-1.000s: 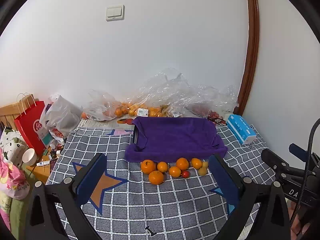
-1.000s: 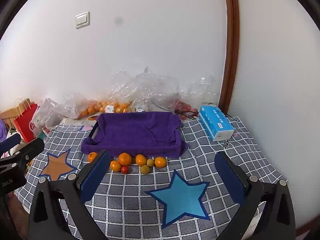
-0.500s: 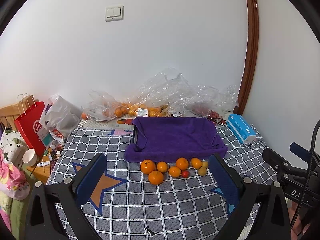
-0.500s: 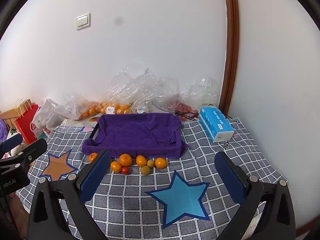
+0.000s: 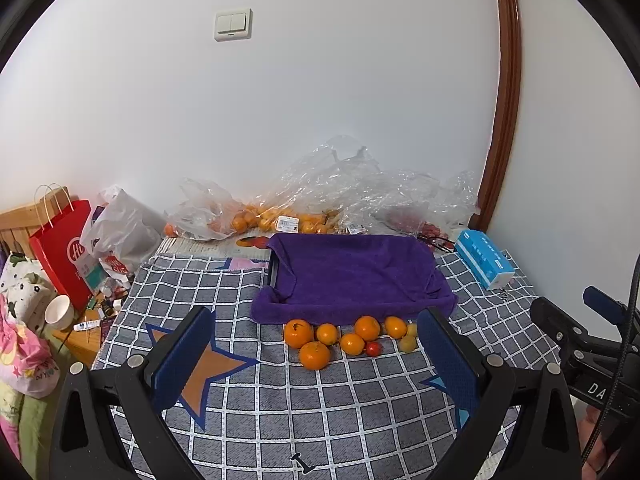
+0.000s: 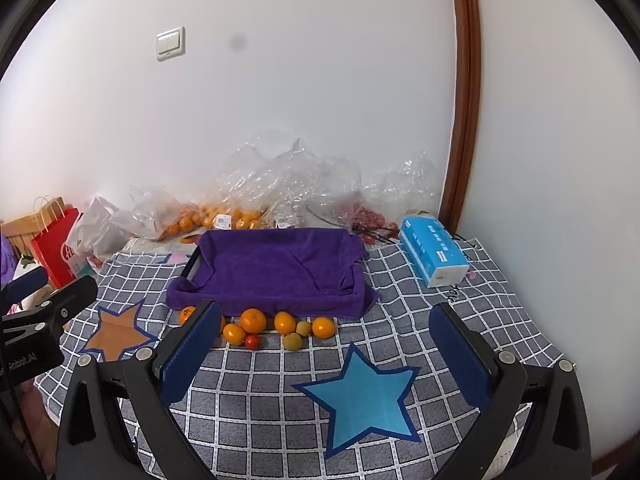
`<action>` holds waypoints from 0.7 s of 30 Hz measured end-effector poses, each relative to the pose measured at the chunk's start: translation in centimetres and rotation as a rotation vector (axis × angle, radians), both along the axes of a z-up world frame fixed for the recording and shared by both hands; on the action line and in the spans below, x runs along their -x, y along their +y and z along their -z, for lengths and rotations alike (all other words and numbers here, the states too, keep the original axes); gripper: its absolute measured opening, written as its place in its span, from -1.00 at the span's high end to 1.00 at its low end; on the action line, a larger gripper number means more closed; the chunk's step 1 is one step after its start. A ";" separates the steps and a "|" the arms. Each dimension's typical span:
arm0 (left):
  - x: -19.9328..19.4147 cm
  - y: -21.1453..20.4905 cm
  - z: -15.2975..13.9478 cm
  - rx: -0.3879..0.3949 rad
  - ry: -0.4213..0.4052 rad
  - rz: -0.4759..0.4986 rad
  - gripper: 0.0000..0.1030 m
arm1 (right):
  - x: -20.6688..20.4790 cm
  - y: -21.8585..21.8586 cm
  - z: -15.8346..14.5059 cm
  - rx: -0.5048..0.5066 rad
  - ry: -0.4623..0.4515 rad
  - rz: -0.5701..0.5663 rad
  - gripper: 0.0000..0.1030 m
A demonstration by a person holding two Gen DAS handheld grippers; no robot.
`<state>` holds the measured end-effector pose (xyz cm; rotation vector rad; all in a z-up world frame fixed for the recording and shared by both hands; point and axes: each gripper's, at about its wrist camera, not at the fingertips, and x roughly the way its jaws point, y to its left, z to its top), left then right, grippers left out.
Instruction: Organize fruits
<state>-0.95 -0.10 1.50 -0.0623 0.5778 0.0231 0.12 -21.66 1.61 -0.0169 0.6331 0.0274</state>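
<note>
While you hold both tools above the checked cloth (image 5: 320,412), your left hand-held gripper (image 5: 316,354) stands with its jaws wide apart and nothing between them, and your right hand-held gripper (image 6: 324,354) is spread just as wide and equally empty. Loose fruits (image 5: 352,338) lie in a small cluster on the table, touching or just beside the near edge of a tray draped in a purple towel (image 5: 352,272): several oranges (image 6: 253,320), one small red fruit (image 6: 252,341) and two yellowish-green ones (image 6: 292,341). From the left wrist view, the largest orange (image 5: 315,355) sits nearest you, slightly in front of the row. Behind the tray, clear plastic bags (image 5: 340,200) holding more oranges and some red fruit are heaped against the white wall. A blue tissue pack (image 6: 434,256) lies to the right of the tray, well apart from the fruit. A red paper bag (image 5: 64,248) stands off the table's left edge.
</note>
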 end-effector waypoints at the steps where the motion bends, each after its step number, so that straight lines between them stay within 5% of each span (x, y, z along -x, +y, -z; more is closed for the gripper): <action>1: 0.0 0.0 0.0 0.000 0.000 -0.001 -0.99 | 0.0 0.0 0.0 0.000 -0.002 0.001 -0.99; 21: 0.1 0.2 0.0 -0.003 -0.006 -0.002 -0.99 | 0.3 0.0 -0.2 -0.006 -0.009 -0.002 -0.99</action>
